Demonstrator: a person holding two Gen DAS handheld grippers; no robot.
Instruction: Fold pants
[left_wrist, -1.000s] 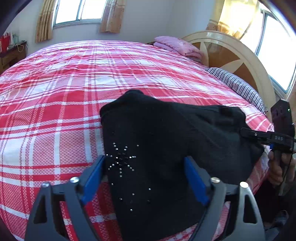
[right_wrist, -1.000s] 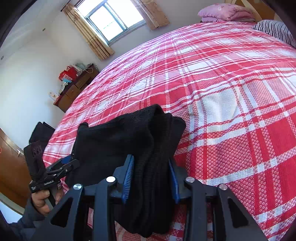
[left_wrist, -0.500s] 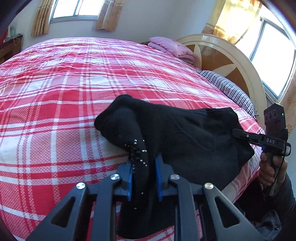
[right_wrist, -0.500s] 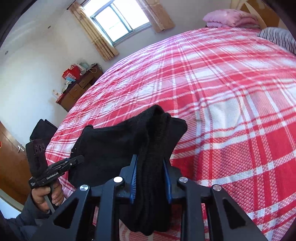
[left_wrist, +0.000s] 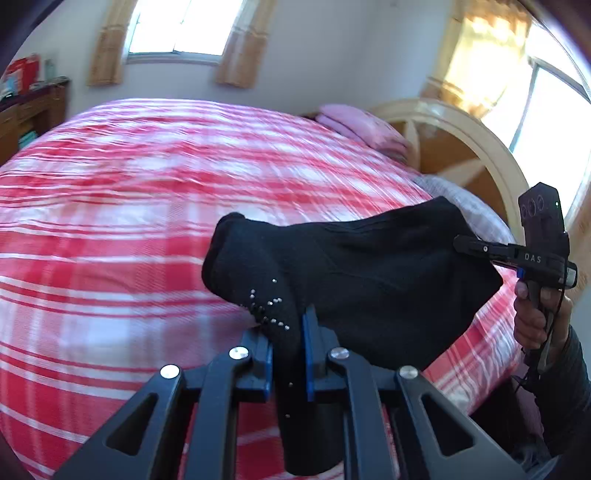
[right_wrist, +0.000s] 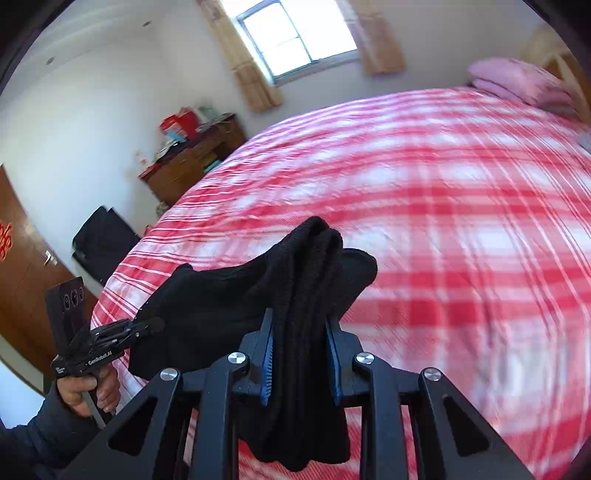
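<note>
up close, the left hand-held gripper (left_wrist: 287, 354) is clamped on a bunched edge of the black pants (left_wrist: 369, 280), with its blue pads (left_wrist: 307, 354) pressing the cloth from both sides, beside a scatter of small silver studs (left_wrist: 267, 306). likewise the right hand-held gripper (right_wrist: 300, 363) is closed on a thick gathered fold of the same pants (right_wrist: 236, 295), and a loose end hangs down below its fingers. the garment stretches between the two tools and is held up over the near edge of the bed (left_wrist: 110, 229); whether any part touches the cover cannot be told. in the left wrist view the other tool shows at the right, gripped by a bare hand (left_wrist: 535, 317). beyond lies the red and white plaid bedspread (right_wrist: 461, 206), blurred. farther back sit a pink pillow (right_wrist: 517, 81), a cream headboard (left_wrist: 480, 147), a wooden dresser (right_wrist: 192, 158) with clutter on it, and curtained windows (right_wrist: 299, 33).
</note>
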